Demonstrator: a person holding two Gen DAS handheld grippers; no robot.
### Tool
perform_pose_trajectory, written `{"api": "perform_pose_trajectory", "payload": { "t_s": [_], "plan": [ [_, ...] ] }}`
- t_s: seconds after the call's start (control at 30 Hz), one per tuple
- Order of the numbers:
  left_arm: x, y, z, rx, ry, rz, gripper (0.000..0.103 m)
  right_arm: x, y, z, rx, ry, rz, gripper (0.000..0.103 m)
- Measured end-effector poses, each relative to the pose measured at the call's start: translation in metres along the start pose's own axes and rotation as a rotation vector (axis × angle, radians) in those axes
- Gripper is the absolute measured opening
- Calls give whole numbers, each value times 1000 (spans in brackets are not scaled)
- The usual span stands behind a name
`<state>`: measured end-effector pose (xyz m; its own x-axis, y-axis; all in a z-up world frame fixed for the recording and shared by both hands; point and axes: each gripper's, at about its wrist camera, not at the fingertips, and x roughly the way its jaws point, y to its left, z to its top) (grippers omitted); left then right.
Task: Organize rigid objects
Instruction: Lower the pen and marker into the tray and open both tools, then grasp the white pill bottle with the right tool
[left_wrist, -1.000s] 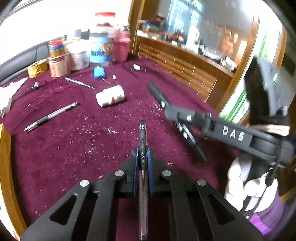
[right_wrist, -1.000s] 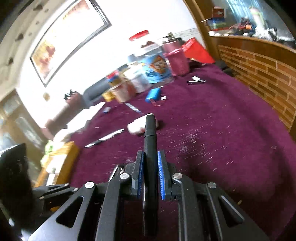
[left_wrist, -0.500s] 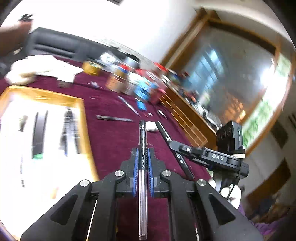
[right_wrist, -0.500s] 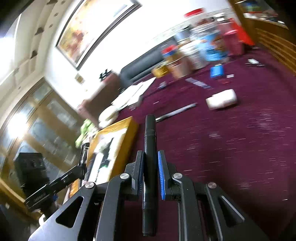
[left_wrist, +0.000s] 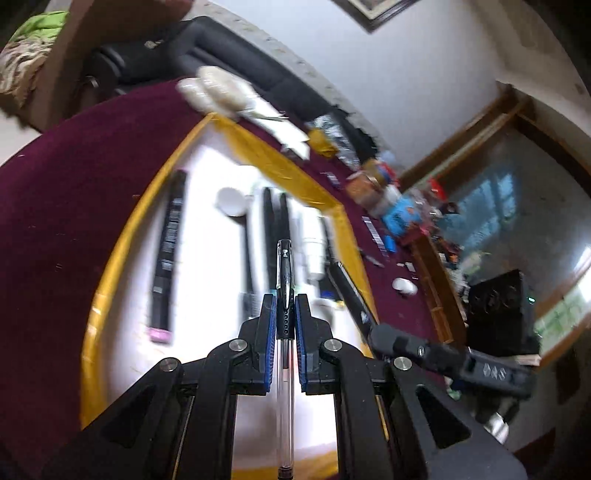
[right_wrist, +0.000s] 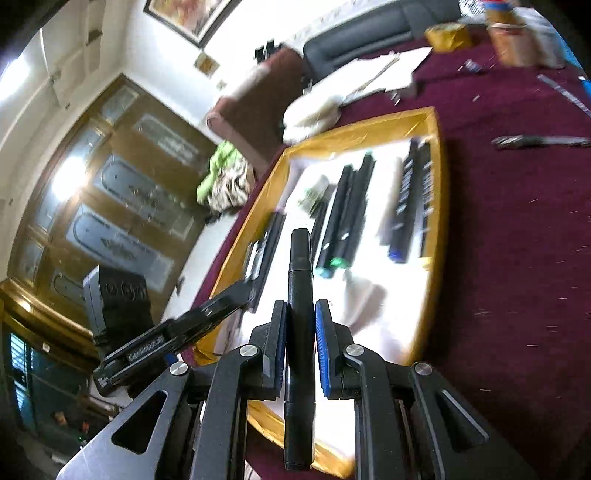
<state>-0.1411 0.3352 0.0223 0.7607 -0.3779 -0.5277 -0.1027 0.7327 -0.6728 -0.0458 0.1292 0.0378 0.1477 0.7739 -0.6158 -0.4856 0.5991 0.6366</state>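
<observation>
Both grippers have swung over the yellow tray (left_wrist: 122, 236), the left gripper (left_wrist: 285, 306) clamping a clear pen (left_wrist: 285, 332), the right gripper (right_wrist: 300, 317) a black marker (right_wrist: 300, 295).

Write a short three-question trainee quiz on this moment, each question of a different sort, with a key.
1. True or false: the left tongs are shut on a clear-barrelled pen.
2. Multiple choice: what do the right tongs grip? A) a white bottle B) a black marker C) nothing
3. Fill in: both tongs hang above the yellow-rimmed ____, which already holds several markers.

Key: 1 true; 2 B; 3 tray.
</observation>
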Motion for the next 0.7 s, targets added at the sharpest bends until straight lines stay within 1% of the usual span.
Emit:
{"api": "perform_pose_trajectory", "payload": {
  "t_s": [0.07,0.17,0.23,0.3,0.33,0.37,0.4,0.5,0.57,0.63,0.7],
  "plan": [
    [3,7,1,-8,0,39,7,20,5,-3,1,34,-17,14],
    [4,4,3,20,-19,77,8,41,6,-3,11,67,-37,14],
    [8,5,5,9,-23,91,11,49,6,-3,13,75,-53,14],
    [10,7,9,-4,-29,95,23,53,6,-2,5,77,-75,14],
    [10,8,10,-9,-32,93,27,54,7,-2,-5,76,-85,14],
    [7,11,11,-14,-34,89,37,52,9,-3,-18,72,-100,14],
    [6,11,11,-20,-40,83,48,49,12,-5,-31,65,-111,14],
    [-2,5,9,-9,-54,85,62,32,13,1,-76,25,-136,19],
    [-5,-1,8,9,-60,101,67,10,5,4,-66,-18,-141,26],
    [-7,-7,6,27,-66,113,70,-14,-10,11,-34,-68,-147,29],
    [-11,-10,4,36,-74,113,70,-45,-36,17,13,-133,-182,33]
  ]
}}
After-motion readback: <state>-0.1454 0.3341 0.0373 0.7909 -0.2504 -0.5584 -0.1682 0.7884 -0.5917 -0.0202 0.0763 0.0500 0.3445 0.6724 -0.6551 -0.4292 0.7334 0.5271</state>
